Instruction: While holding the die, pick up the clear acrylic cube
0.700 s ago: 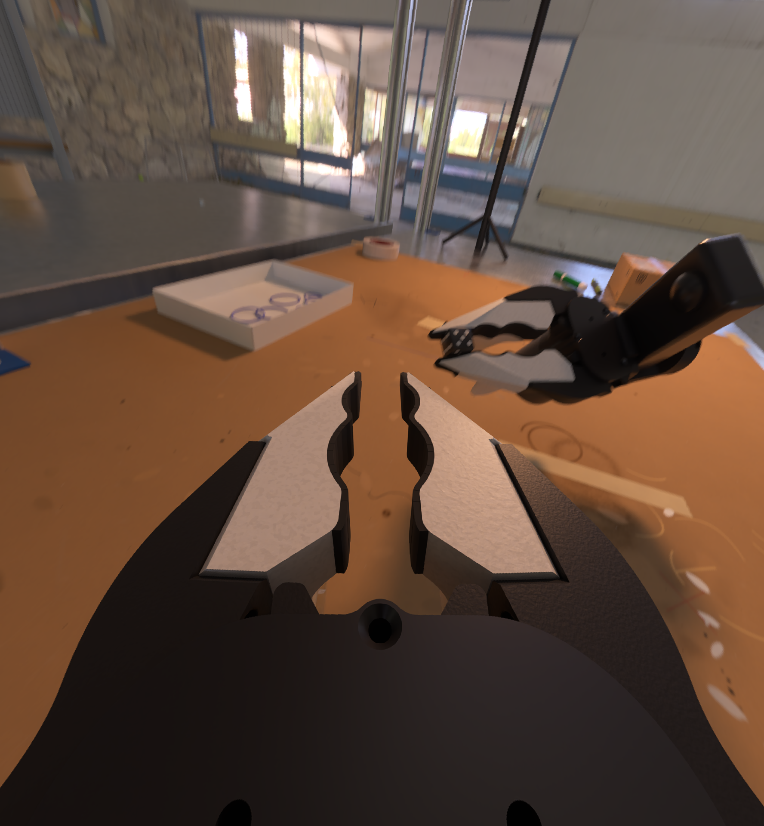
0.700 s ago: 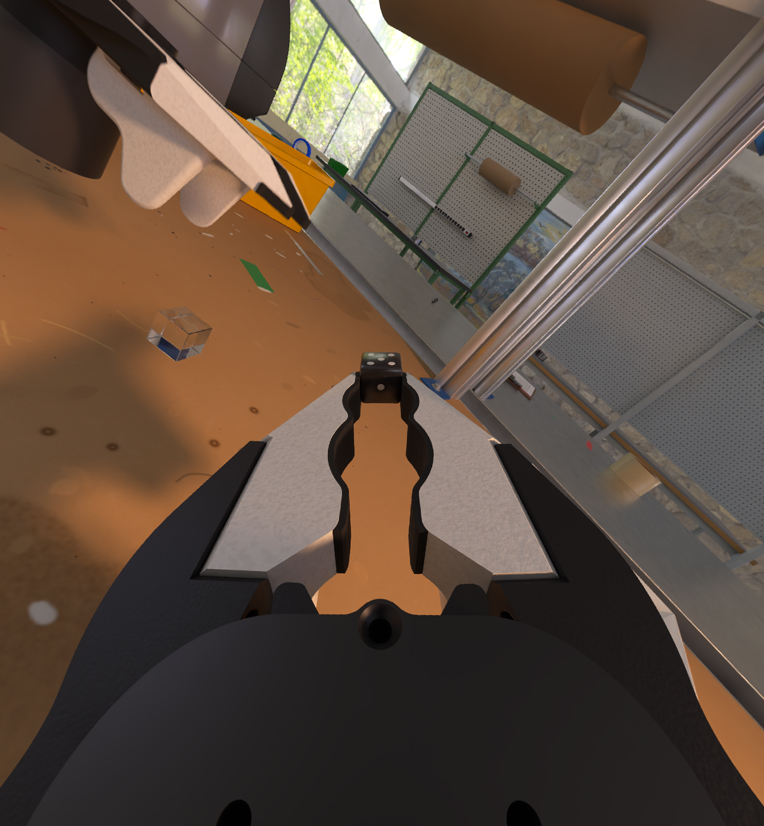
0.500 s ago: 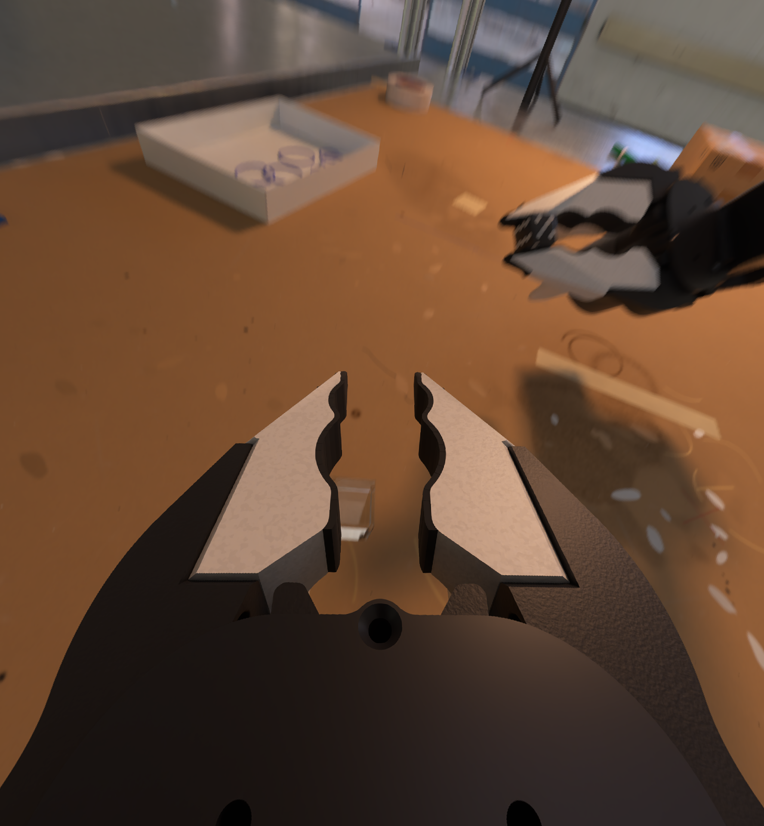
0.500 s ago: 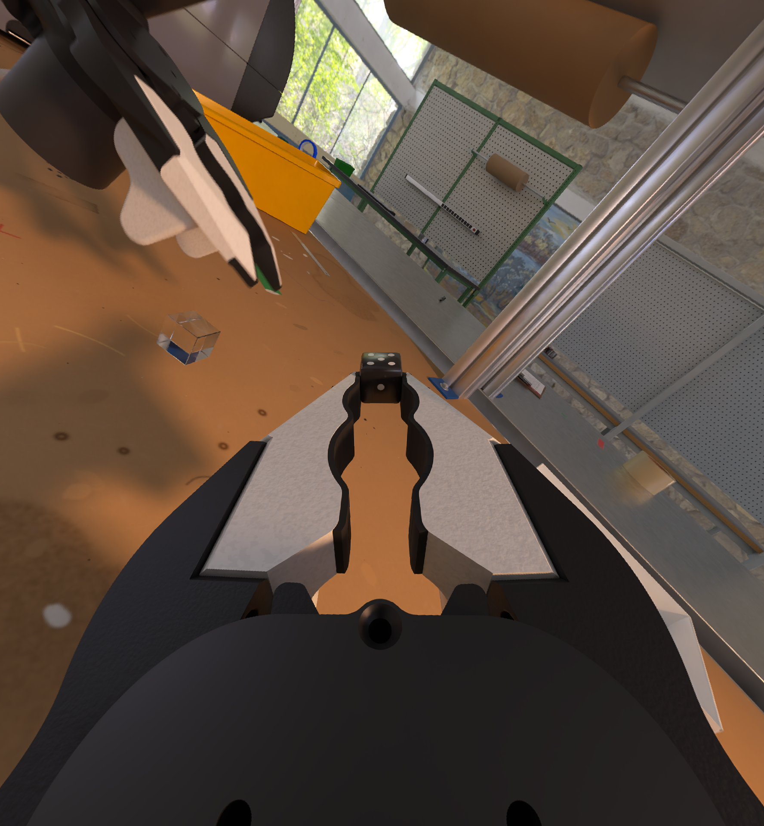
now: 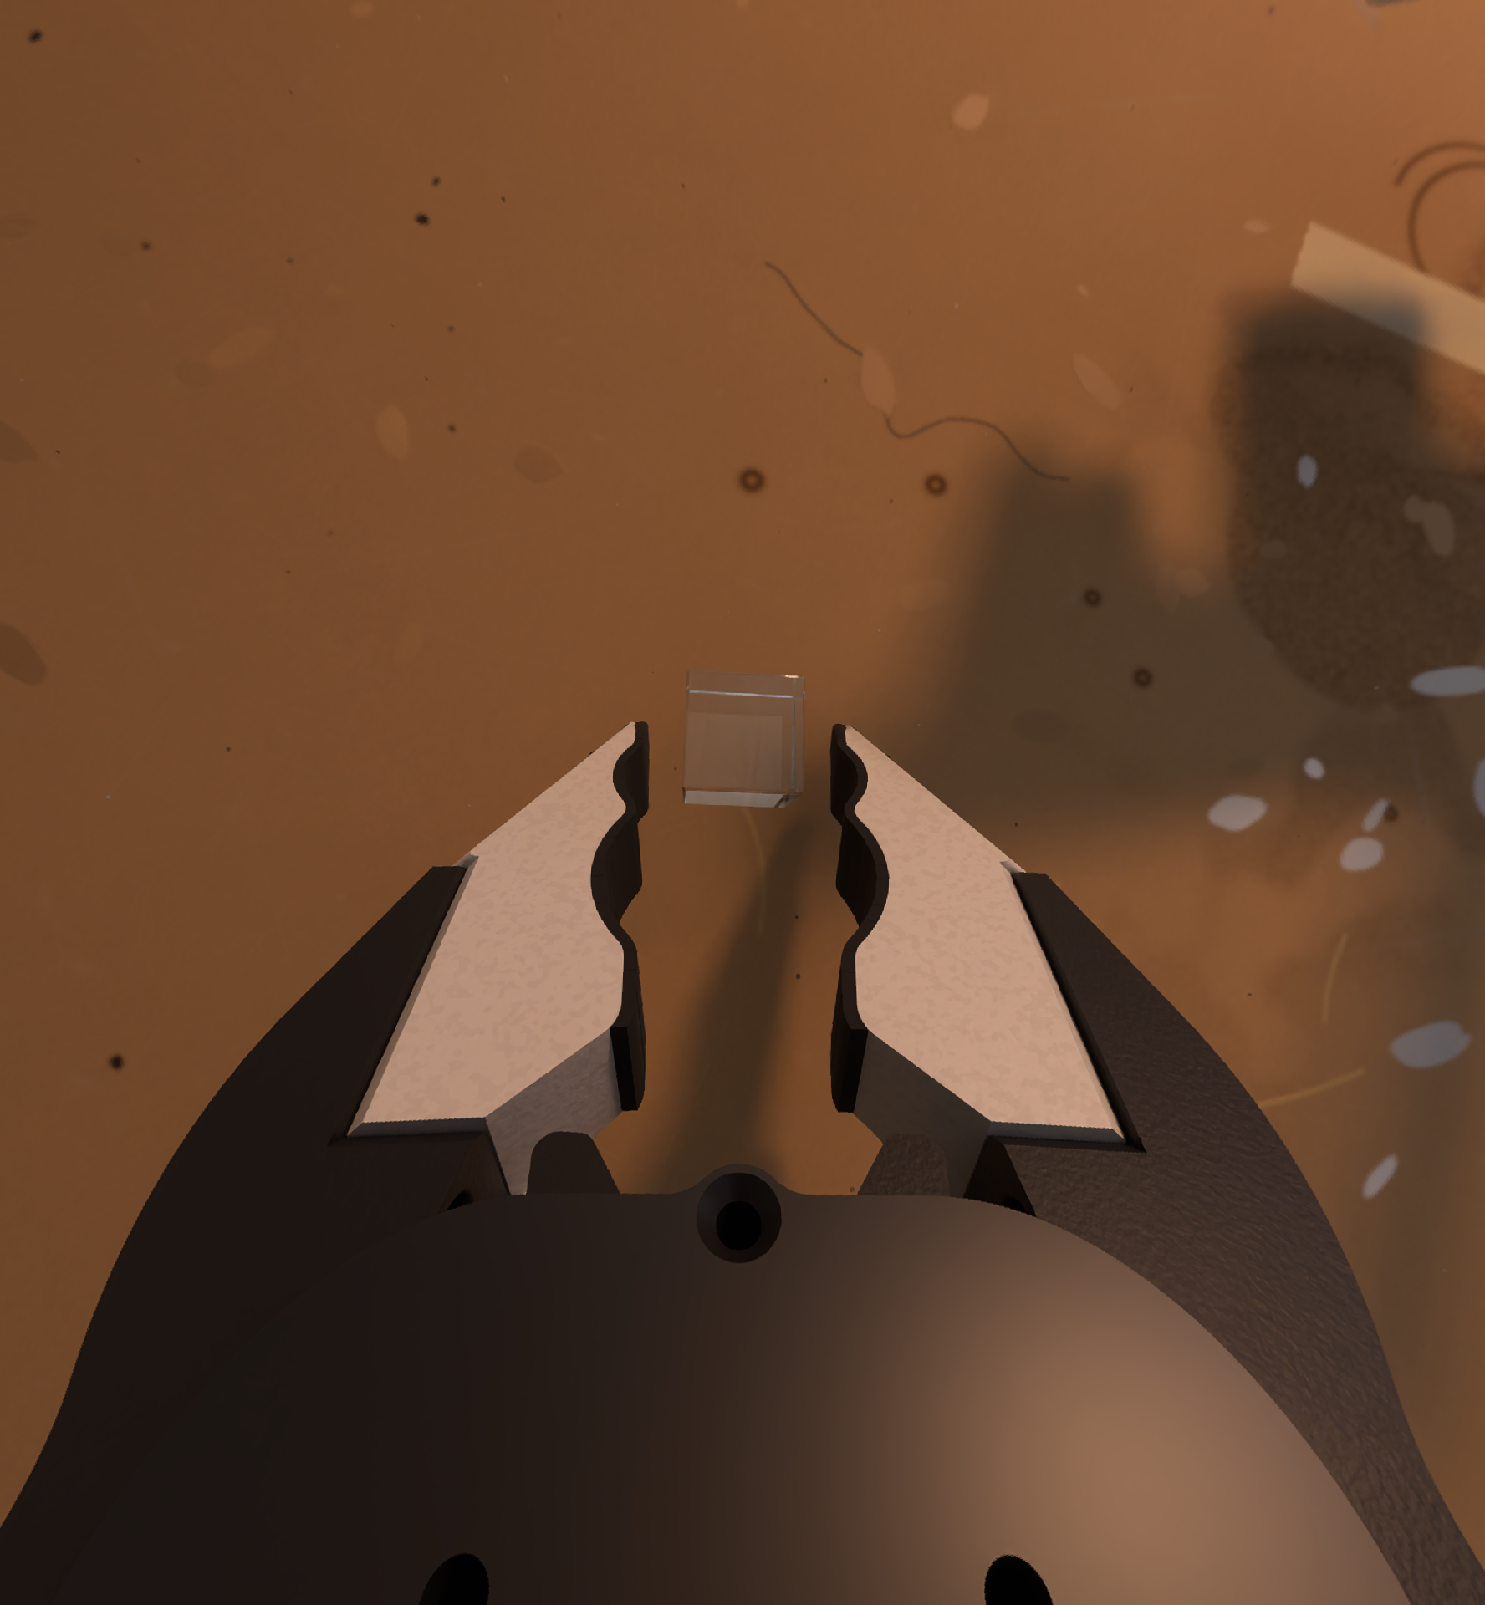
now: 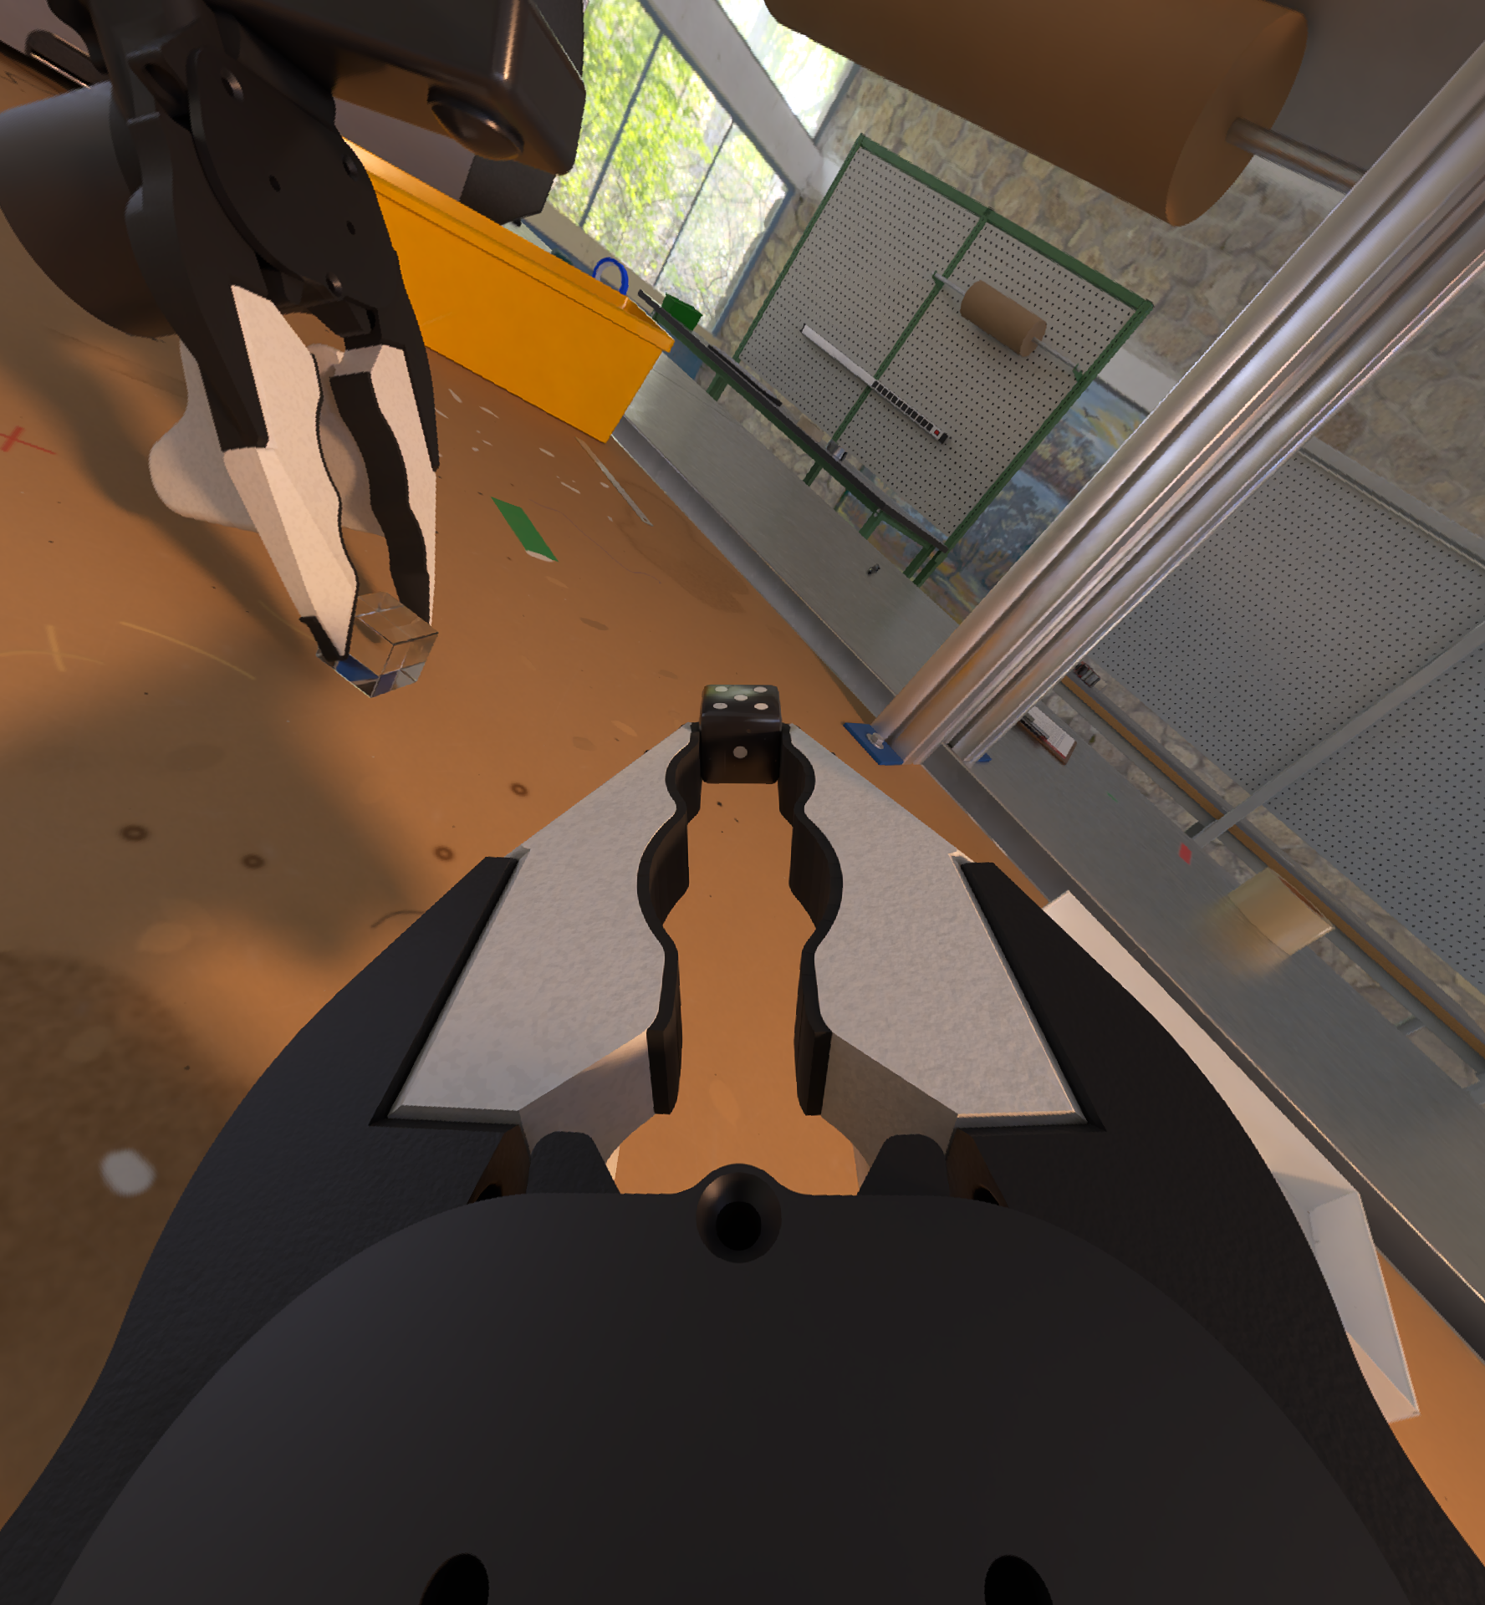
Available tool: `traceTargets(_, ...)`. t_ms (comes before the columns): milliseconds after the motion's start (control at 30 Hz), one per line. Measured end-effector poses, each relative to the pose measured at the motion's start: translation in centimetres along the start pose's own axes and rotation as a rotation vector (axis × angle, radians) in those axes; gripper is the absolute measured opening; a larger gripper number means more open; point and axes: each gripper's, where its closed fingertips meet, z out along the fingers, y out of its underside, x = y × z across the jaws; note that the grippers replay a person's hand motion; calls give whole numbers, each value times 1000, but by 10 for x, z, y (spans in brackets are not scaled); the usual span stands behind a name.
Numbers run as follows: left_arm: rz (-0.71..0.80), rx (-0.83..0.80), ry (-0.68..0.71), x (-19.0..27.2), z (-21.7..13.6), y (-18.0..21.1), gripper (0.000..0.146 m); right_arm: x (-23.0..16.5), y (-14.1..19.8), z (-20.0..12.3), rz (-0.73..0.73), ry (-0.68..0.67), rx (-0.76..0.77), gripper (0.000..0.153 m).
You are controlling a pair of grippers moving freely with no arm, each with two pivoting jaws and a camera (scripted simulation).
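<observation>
The clear acrylic cube (image 5: pixel 743 738) rests on the orange-brown table, right between the fingertips of my left gripper (image 5: pixel 739 734). That gripper is open and points steeply down; its jaws stand apart on either side of the cube with a gap on each side. In the right wrist view the left gripper (image 6: pixel 374 621) comes down from the upper left onto the cube (image 6: pixel 391 651). My right gripper (image 6: pixel 739 734) is shut on a black die (image 6: pixel 741 734) with white pips, held at the fingertips above the table.
An orange bin (image 6: pixel 504 321) stands behind the left gripper. A green tape patch (image 6: pixel 524 528) lies on the table. Metal posts (image 6: pixel 1199 452) rise at the table's edge on the right, with a pegboard (image 6: pixel 921 347) beyond. A pale strip (image 5: pixel 1417 295) lies at the upper right.
My left gripper has tilted down and dropped to the table, so the clear cube now sits between its fingertips; its jaws opened slightly wider. The right gripper keeps holding the die nearly still.
</observation>
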Motion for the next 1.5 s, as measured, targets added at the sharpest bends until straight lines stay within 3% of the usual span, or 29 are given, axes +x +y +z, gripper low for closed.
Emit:
traceTargets(133, 25, -15, -13, 0, 3, 2, 40, 0, 0, 0, 1, -2, 0, 16)
traceTargets(200, 28, 1, -3, 1, 3, 0, 28, -1, 0, 0, 1, -3, 0, 16)
traceTargets(400, 11, 69, 22, 0, 1, -9, 28, 0, -1, -1, 5, -3, 7, 16)
traceTargets(700, -114, 345, 139, 0, -24, -44, 28, 1, -4, -2, 17, -6, 21, 16)
traceTargets(967, -159, 411, 242, 11, -29, -52, 28, 0, -4, -1, 14, -7, 21, 16)
traceTargets(1200, -73, 434, 227, 23, -27, -60, 28, -1, -5, 0, 10, -11, 24, 16)
traceTargets(1500, 282, 461, 56, 45, -25, -74, 28, -3, -8, 0, 6, -24, 39, 16)
